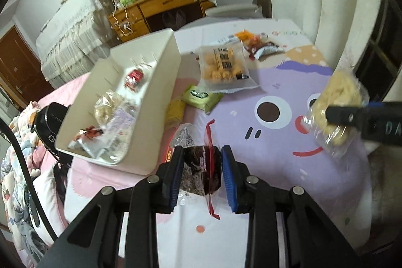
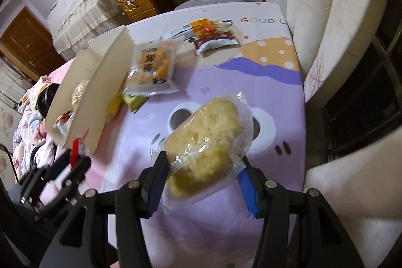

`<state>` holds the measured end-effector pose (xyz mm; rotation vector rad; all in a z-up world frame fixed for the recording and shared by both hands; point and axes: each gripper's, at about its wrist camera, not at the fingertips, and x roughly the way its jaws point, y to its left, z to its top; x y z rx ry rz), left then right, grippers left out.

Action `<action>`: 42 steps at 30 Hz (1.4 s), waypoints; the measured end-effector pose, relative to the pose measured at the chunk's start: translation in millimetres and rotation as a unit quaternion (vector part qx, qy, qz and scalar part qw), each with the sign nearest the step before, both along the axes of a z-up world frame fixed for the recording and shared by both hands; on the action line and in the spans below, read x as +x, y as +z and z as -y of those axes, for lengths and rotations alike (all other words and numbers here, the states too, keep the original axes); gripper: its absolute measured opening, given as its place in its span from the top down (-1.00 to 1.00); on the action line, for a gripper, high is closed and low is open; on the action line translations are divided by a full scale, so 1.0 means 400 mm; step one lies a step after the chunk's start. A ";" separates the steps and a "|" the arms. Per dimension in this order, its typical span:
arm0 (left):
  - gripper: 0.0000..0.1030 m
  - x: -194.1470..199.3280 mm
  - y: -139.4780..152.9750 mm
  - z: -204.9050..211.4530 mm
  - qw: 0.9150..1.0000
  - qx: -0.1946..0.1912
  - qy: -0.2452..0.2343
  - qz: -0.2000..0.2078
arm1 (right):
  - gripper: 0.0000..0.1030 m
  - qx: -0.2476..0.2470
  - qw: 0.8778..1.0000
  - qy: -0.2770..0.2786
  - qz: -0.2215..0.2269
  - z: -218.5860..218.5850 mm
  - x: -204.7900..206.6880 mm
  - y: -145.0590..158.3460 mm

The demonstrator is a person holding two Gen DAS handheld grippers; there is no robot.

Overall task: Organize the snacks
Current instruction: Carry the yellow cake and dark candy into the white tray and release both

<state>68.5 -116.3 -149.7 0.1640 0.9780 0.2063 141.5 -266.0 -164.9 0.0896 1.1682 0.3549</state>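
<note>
— Clamped in my left gripper (image 1: pixel 201 165) is a dark, crinkly packet (image 1: pixel 201 167); my right gripper (image 2: pixel 201 175) squeezes a pale, crumbly cake (image 2: pixel 206 142) in clear film, both held above the table.

— How far along?

— Partway, I'd say. Three packets lie in the white box (image 1: pixel 160 82); about six remain on the smooth cartoon cloth (image 1: pixel 289 162).

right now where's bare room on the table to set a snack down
Free: the purple cartoon face patch between the white bin and the curtain. Crowded: beside the bin, where the green packet and orange snack bag lie, and the far edge.
</note>
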 end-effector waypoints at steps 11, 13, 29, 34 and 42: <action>0.45 -0.045 0.161 -0.093 0.999 -0.019 0.008 0.046 | -0.04 0.019 0.999 0.041 0.030 -0.050 -0.093 0.057; 0.45 -0.046 0.176 -0.115 0.998 -0.038 0.006 0.042 | -0.04 0.022 0.998 0.050 0.040 -0.068 -0.099 0.072; 0.45 -0.035 0.251 -0.387 0.986 -0.161 -0.040 0.015 | -0.04 0.024 0.992 0.079 0.093 -0.293 -0.128 0.166; 0.45 -0.015 0.286 -0.496 0.981 -0.174 -0.080 0.023 | -0.04 0.023 0.992 0.059 0.107 -0.400 -0.133 0.180; 0.62 0.025 0.325 -0.682 0.973 -0.195 -0.116 0.047 | -0.05 0.032 0.992 0.020 0.117 -0.556 -0.127 0.187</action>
